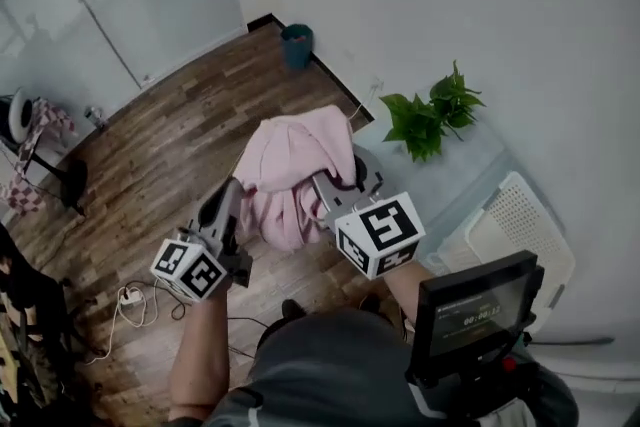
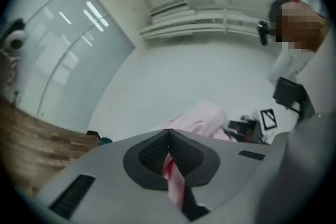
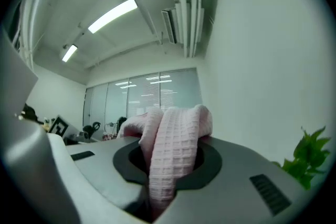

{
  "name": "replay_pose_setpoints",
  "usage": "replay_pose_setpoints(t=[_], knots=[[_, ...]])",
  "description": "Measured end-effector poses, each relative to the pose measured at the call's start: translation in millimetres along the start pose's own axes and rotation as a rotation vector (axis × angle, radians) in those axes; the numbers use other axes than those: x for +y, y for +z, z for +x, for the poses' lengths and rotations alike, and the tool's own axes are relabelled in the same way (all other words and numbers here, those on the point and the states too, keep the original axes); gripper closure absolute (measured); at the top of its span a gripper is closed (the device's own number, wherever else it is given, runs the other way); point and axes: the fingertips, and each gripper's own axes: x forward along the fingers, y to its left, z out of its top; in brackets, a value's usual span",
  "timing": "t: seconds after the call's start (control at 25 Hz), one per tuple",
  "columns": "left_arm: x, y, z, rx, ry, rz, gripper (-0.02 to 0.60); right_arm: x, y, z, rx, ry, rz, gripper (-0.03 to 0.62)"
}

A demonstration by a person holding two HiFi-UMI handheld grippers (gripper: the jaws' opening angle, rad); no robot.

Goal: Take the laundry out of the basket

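Note:
A pink waffle-weave cloth (image 1: 290, 170) hangs bunched in the air above the wooden floor, held between both grippers. My left gripper (image 1: 236, 193) is shut on its left side; in the left gripper view a thin pink fold (image 2: 176, 183) is pinched between the pads, and the rest of the cloth (image 2: 202, 118) billows beyond. My right gripper (image 1: 330, 183) is shut on the right side, with a thick roll of cloth (image 3: 176, 139) filling the gap between its jaws. The white perforated laundry basket (image 1: 522, 227) stands low at the right, apart from the cloth.
A green potted plant (image 1: 432, 113) stands by the white wall, a teal bin (image 1: 296, 45) in the far corner. Cables and a power strip (image 1: 132, 299) lie on the floor at left. A small screen (image 1: 472, 313) sits at the person's chest.

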Motion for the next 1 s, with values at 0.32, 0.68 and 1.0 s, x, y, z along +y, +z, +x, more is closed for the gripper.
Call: replay_pose_setpoints(t=[0.32,0.68,1.0], knots=[[6,-9,-14,0.065,0.070,0.169,0.574,4,-25,12,0.046,0.028,-0.001,0.508],[33,20,-49,-0.013,0.207,0.103,0.574,28,-2,12,0.001,0.097,-0.040,0.508],[26,46,-59,-0.067,0.211,0.119,0.573,33,3,14,-0.002,0.100,-0.022,0.507]])
